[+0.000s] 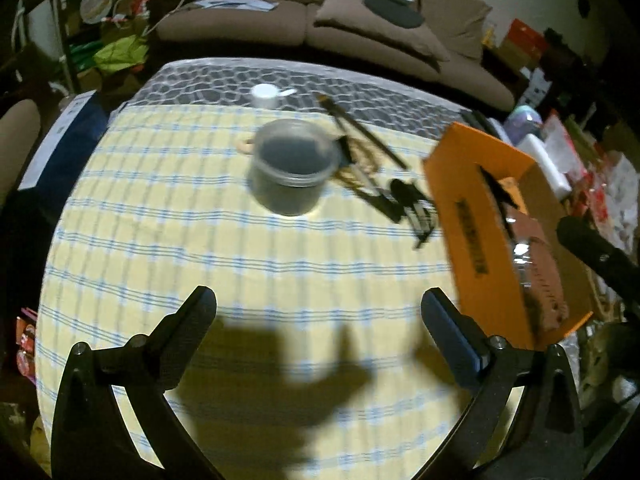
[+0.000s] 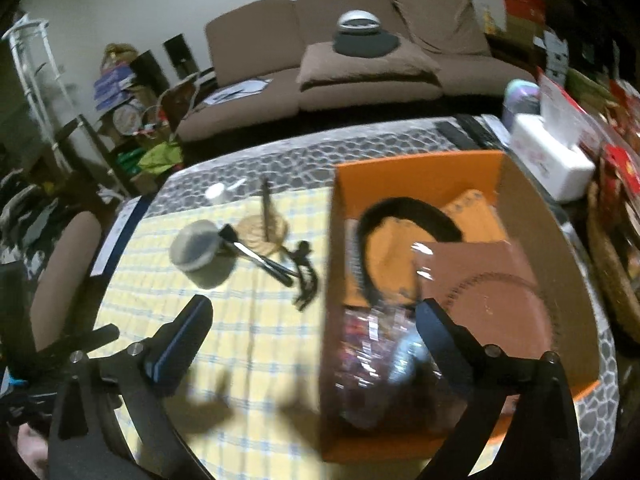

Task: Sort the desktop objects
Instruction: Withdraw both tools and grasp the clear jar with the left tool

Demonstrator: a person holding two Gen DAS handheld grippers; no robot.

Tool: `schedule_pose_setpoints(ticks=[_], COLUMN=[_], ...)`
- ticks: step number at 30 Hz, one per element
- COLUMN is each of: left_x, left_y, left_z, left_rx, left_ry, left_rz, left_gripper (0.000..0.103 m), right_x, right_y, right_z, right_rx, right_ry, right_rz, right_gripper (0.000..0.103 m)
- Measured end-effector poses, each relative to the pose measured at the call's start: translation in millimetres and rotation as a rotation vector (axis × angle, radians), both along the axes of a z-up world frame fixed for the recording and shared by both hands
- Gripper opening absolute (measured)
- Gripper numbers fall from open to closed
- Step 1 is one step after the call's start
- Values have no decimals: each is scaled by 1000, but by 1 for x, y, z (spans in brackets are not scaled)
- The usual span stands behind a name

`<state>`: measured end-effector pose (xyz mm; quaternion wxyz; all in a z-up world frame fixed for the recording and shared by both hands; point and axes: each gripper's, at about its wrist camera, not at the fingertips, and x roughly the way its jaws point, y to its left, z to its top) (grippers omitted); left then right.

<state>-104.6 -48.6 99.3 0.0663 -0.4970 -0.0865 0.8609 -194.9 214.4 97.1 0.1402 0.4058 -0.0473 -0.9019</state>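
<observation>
Both the left gripper (image 1: 318, 312) and right gripper (image 2: 314, 320) hang spread wide, empty, between pickups. The round clear-lidded grey tub (image 1: 294, 166) sits well ahead of the left fingers, so the next move is likely a reach there, then a carry to the orange cardboard box (image 2: 416, 172) under the right fingers.

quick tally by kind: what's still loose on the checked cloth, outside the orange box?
Round clear-lidded grey container: 1
White bottle with a cap (beyond the cloth's edge): 1
Flat woven straw coaster: 1
Dark claw hair clip: 1
Black-handled brush-like tools in the blurred pile: at least 2, exact count unclear
Total: at least 6
</observation>
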Motion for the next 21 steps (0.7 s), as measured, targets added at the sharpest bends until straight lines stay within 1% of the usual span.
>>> schedule_pose_setpoints(ticks=[5, 9, 12, 16, 21], left_x=[-11, -28, -46, -72, -102], left_y=[-26, -35, -32, -21, -3], left_z=[-14, -24, -30, -40, -54], left_rx=[-19, -55, -85, -102, -173], left_ry=[13, 51, 88, 109, 133], left_rz=[43, 53, 39, 22, -8], left_gripper=[103, 103, 103, 103, 103], right_x=[-8, -15, -18, -21, -25], right_y=[-31, -46, -53, -58, -58], right_z=[-13, -22, -30, -36, -42], right_rx=[5, -7, -16, -7, 9], right_ry=[-11, -17, -20, -18, -22], right_rz=[44, 59, 63, 62, 57], right_gripper=[102, 102, 102, 102, 102])
